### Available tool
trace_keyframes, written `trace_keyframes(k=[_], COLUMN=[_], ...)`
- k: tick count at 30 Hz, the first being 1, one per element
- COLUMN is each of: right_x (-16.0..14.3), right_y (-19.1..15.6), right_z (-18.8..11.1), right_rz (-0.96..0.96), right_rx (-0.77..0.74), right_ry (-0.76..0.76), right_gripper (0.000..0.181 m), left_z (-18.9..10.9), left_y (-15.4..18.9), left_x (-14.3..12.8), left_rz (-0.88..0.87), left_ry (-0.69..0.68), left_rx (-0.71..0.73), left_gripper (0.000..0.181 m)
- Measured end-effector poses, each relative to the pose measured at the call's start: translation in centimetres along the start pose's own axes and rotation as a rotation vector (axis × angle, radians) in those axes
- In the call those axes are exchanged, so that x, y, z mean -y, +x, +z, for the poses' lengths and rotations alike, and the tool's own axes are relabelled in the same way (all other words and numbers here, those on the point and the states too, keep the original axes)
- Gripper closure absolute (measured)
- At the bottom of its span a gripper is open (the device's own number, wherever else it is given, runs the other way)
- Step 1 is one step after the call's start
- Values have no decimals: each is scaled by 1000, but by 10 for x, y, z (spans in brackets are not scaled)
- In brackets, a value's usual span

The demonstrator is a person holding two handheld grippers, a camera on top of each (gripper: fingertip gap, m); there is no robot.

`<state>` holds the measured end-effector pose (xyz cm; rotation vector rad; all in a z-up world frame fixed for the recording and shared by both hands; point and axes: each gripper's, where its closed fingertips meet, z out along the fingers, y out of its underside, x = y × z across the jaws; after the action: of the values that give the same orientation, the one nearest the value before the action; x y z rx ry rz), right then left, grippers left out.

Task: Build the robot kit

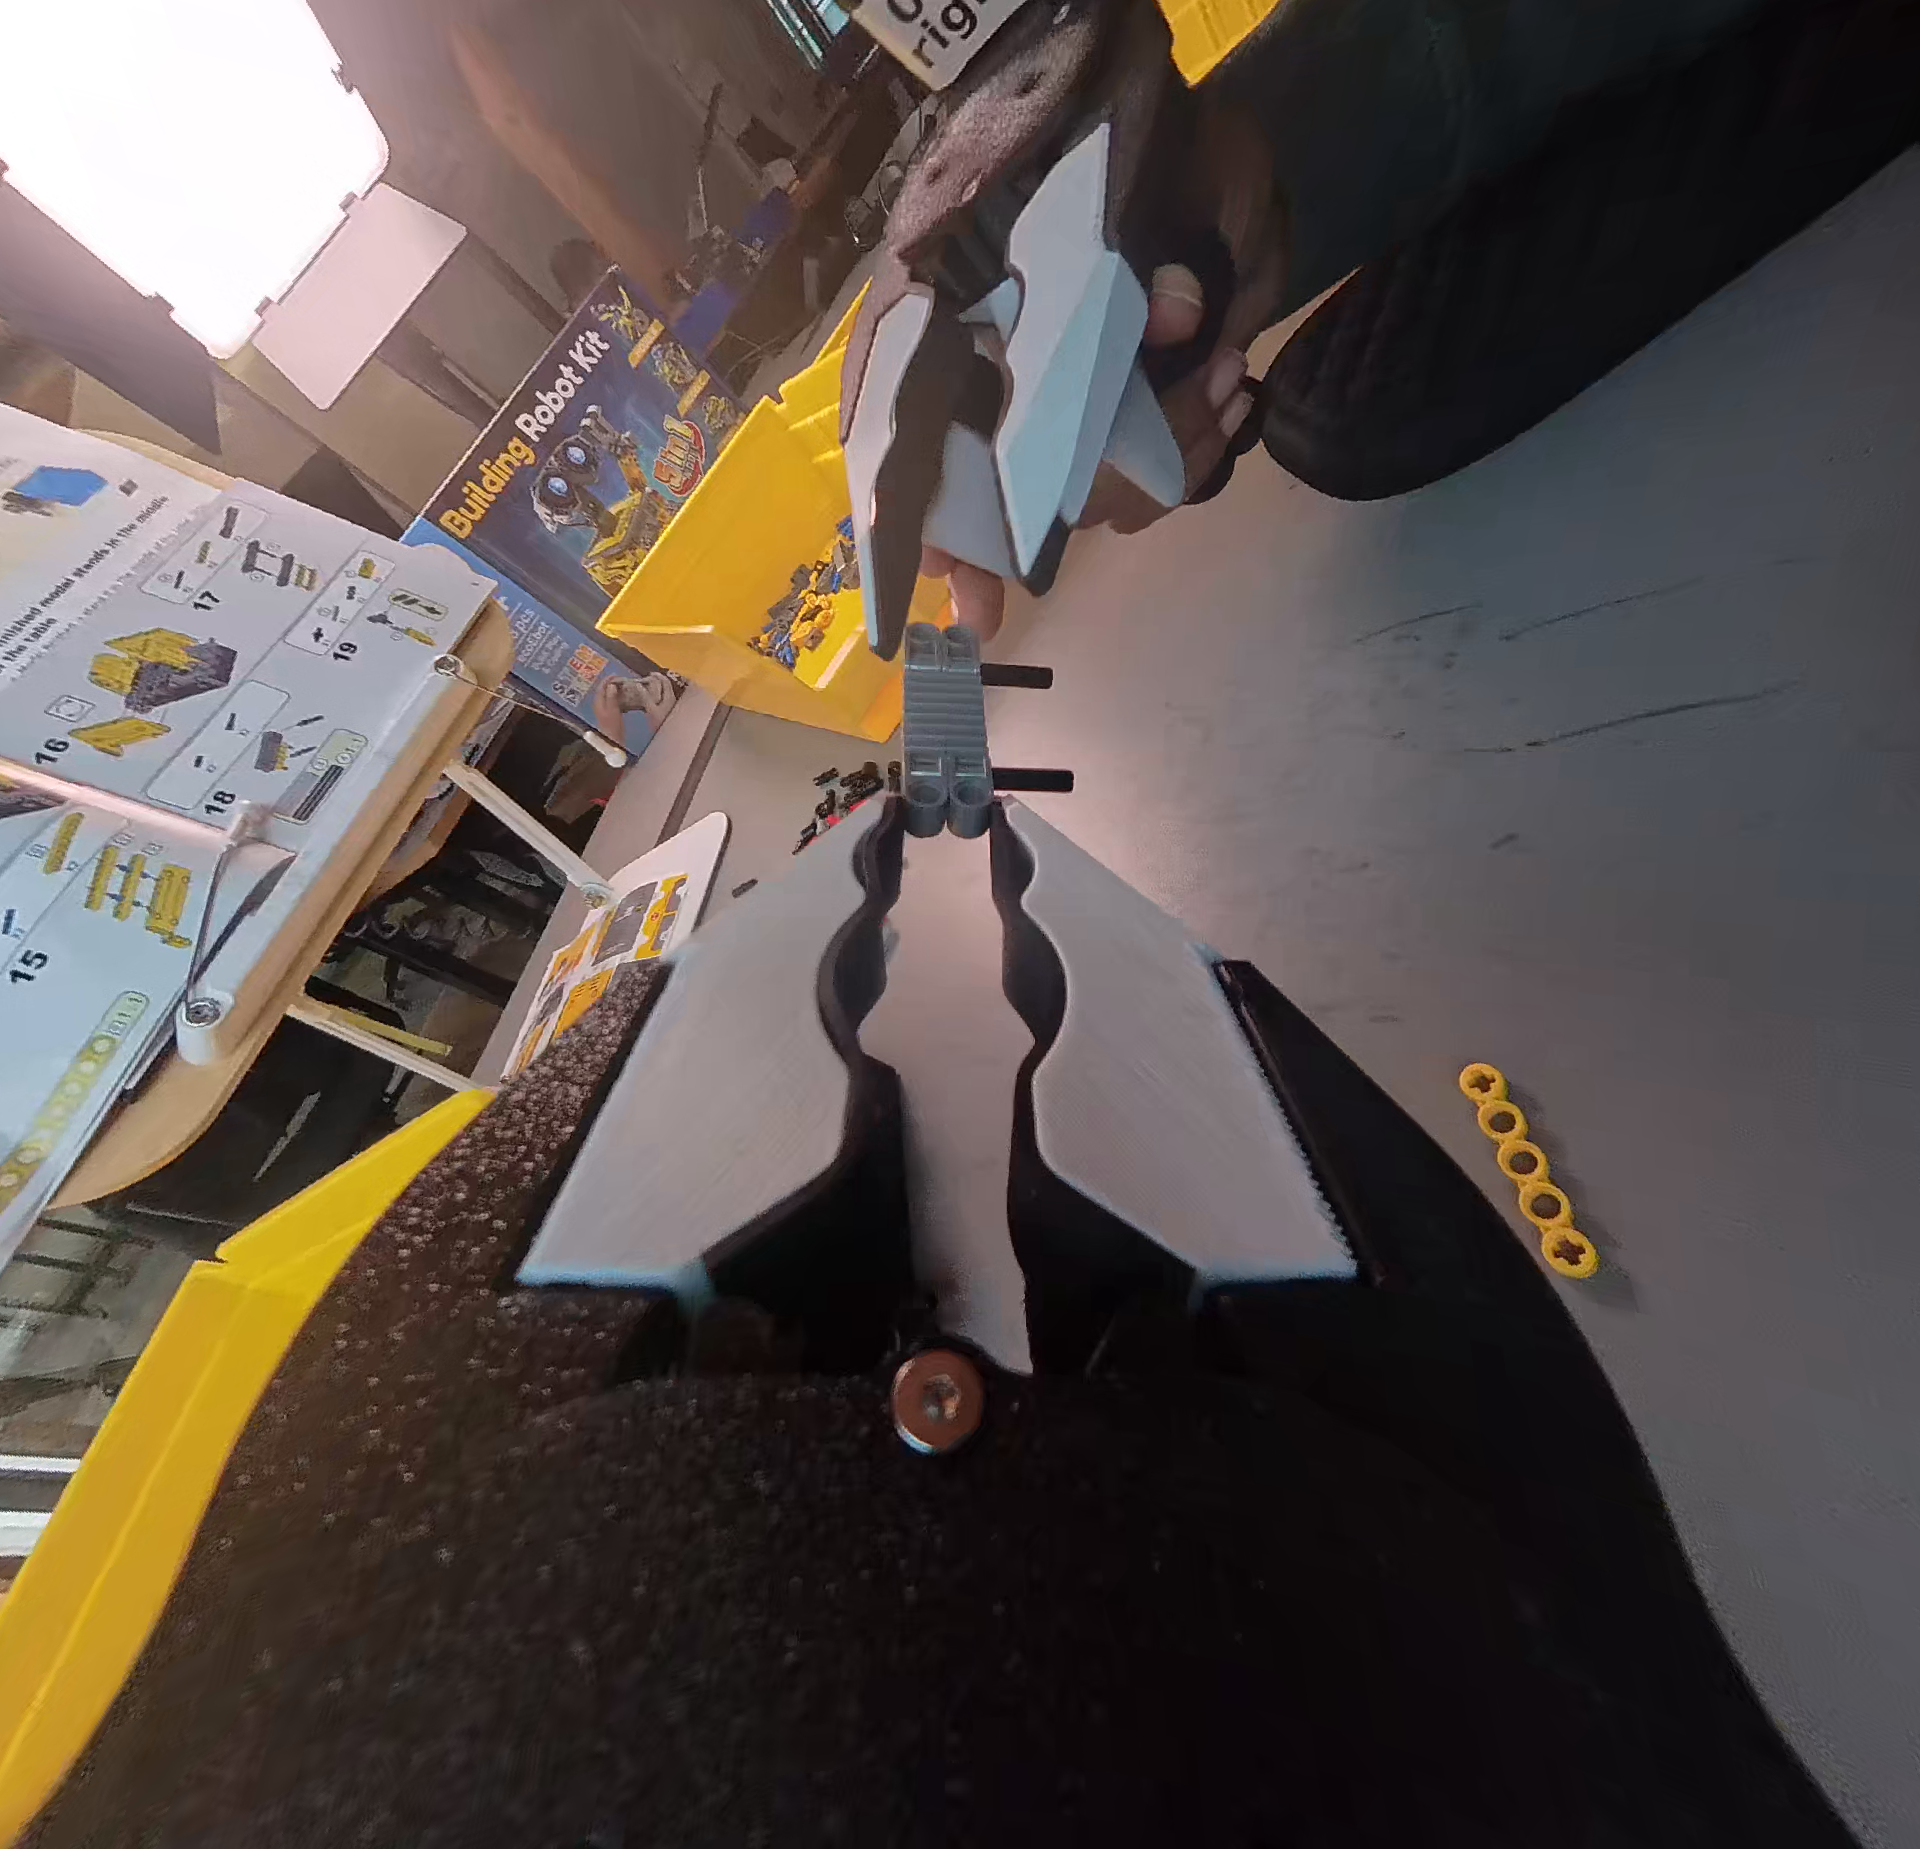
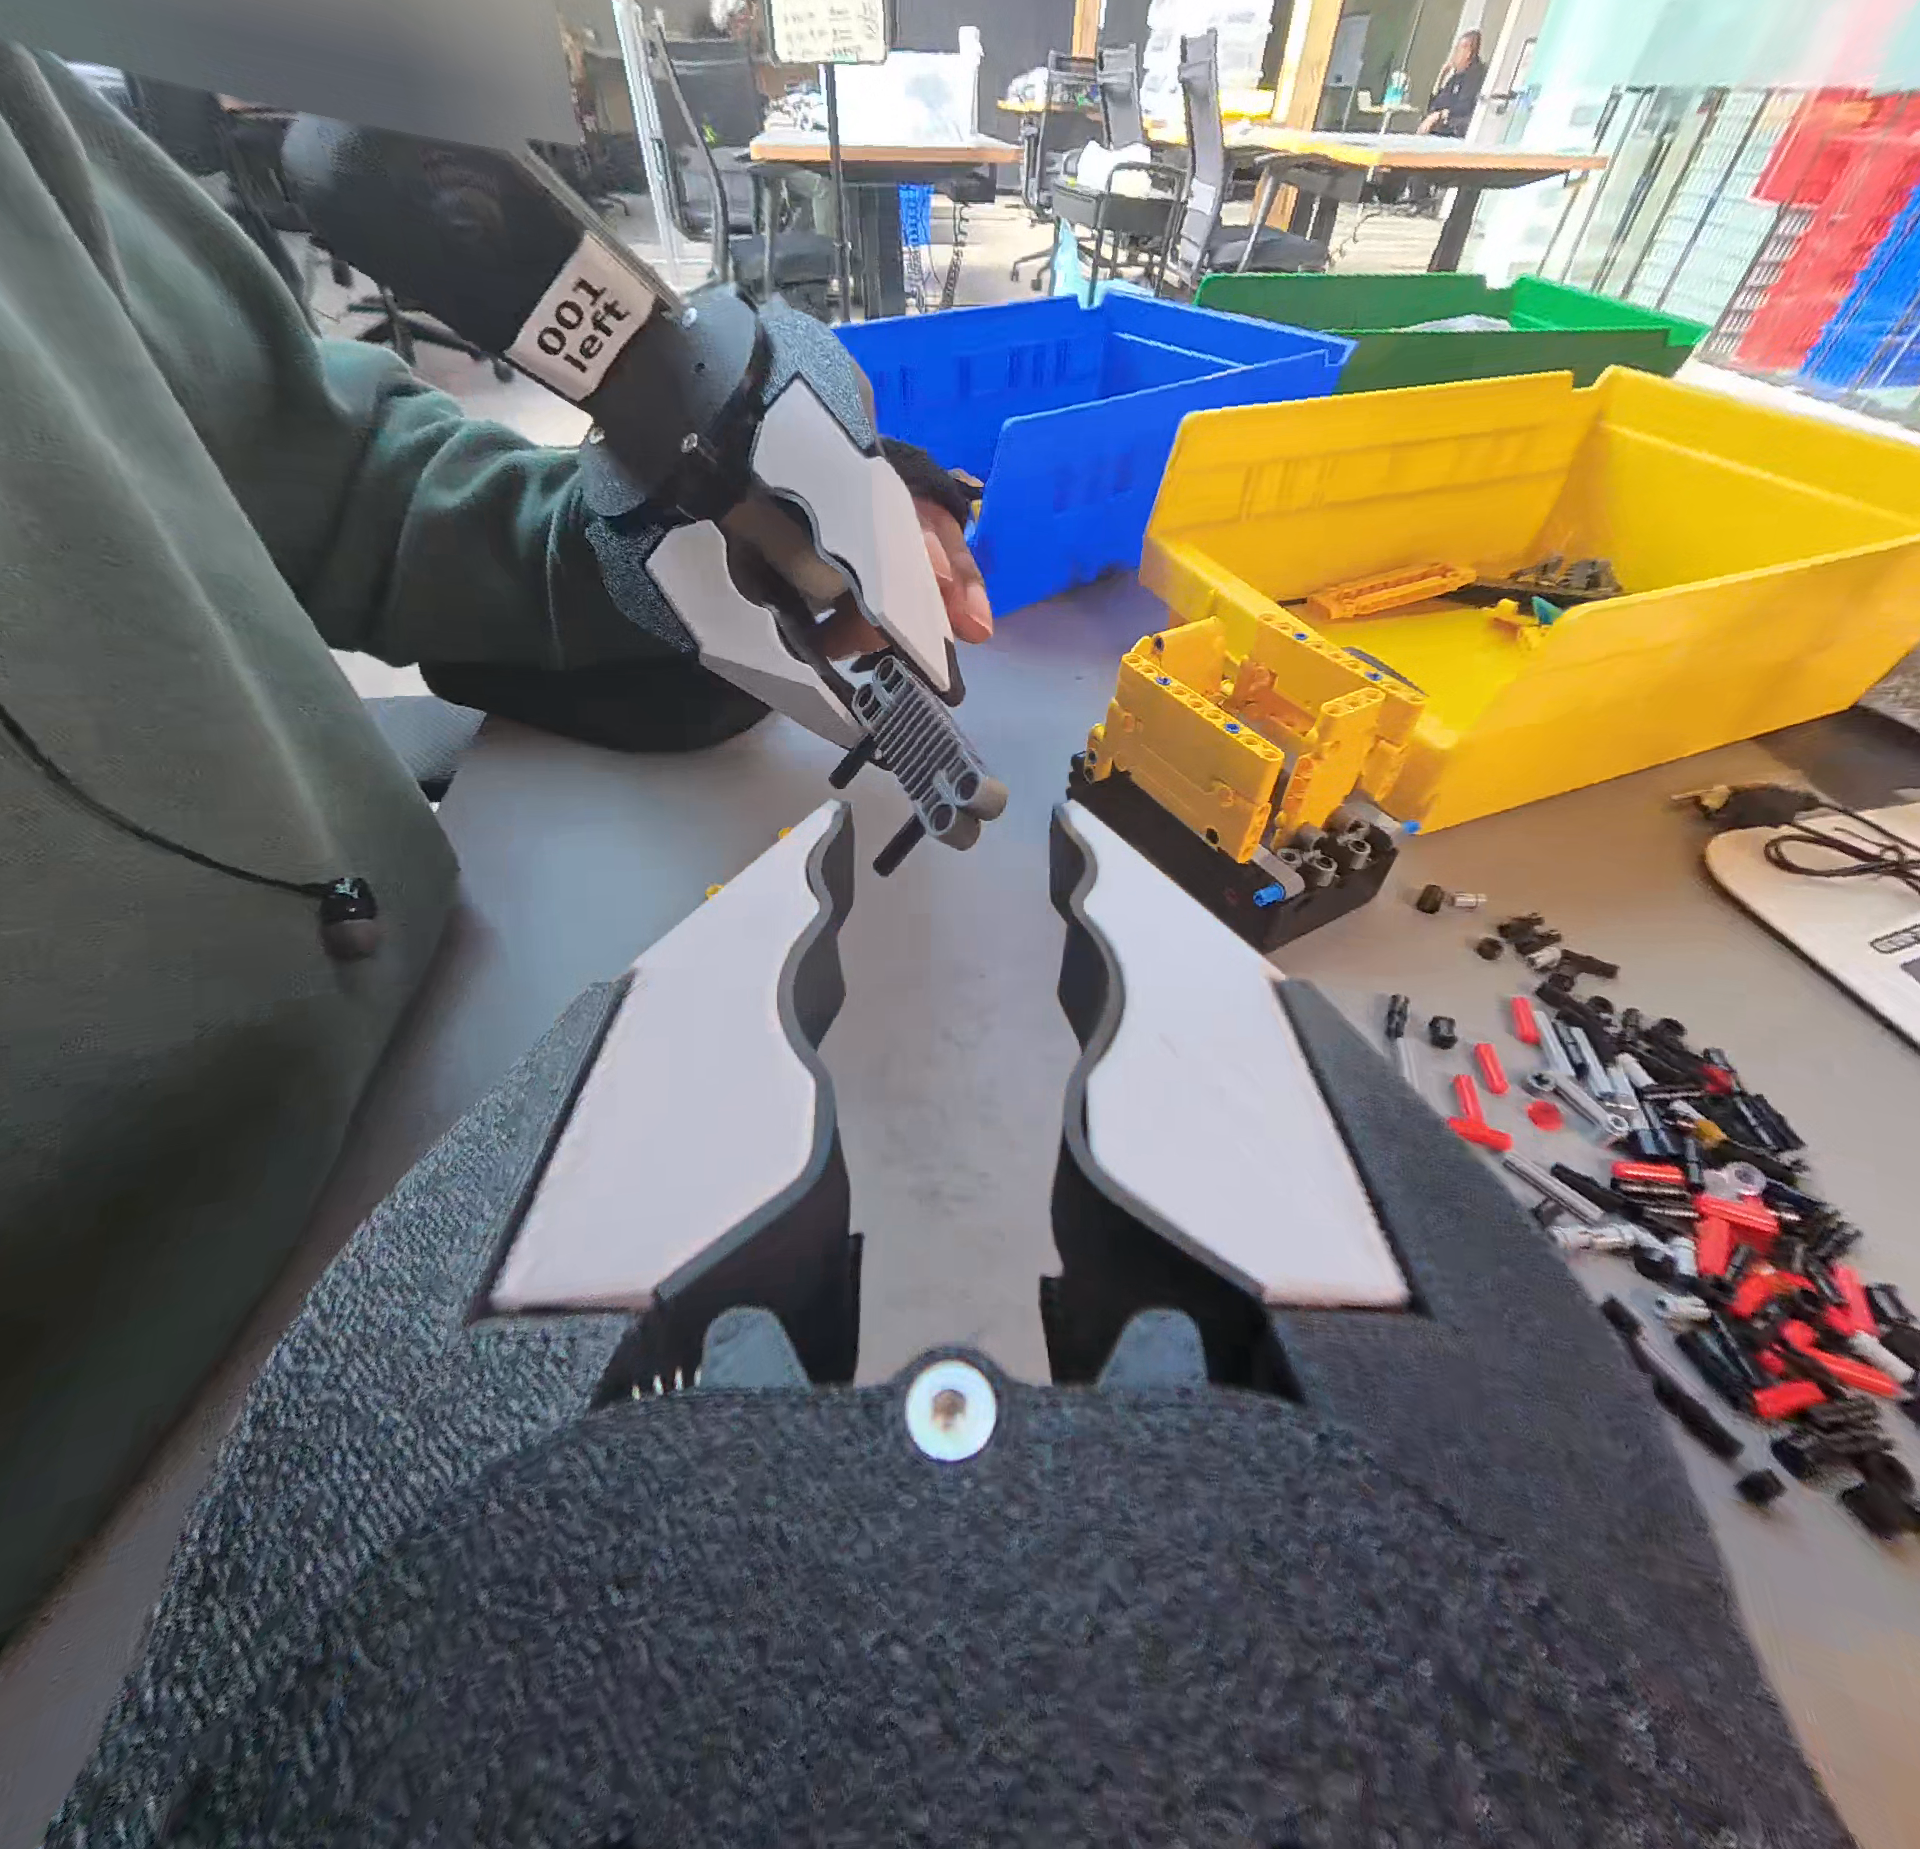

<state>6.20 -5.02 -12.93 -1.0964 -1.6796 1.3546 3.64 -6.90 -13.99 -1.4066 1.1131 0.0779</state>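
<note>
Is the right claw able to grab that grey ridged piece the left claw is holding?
Probably yes. The right claw is open, and the grey piece sits just ahead of its tips with nothing between. The left claw pinches only one end, leaving the other free.

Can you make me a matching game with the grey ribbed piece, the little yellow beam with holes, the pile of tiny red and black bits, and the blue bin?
Things:
1. grey ribbed piece
2. yellow beam with holes
3. pile of red and black bits
4. blue bin

Places:
A. lying alone on the grey table
B. behind the yellow bin
C. clamped in the left gripper
D. spread on the table, right of the open right gripper

Pairs: 1-C, 2-A, 3-D, 4-B
</note>
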Motion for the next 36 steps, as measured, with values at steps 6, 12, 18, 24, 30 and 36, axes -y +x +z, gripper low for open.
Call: trace_keyframes(k=[6,12,18,24,30,36], right_x=[-8,-3,-1,0,-1,-13], right_y=[-3,-6,-4,7,5,3], right_z=[14,13,14,12,12,18], right_rz=[59,99,163,328,447,575], right_rx=[60,83,92,107,168,204], right_ry=[-20,33,64,96,95,39], right_gripper=[162,168,172,174,174,174], left_z=[0,0,-7,-9,-3,2], left_y=[3,3,-4,-9,-17,-4], left_x=[1,-4,0,0,-4,-6], left_rz=[40,-74,-385,-672,-839,-1035], left_ry=[-5,23,137,208,223,187], left_rx=[8,-20,-110,-216,-240,-397], left_gripper=[167,166,169,160,158,171])
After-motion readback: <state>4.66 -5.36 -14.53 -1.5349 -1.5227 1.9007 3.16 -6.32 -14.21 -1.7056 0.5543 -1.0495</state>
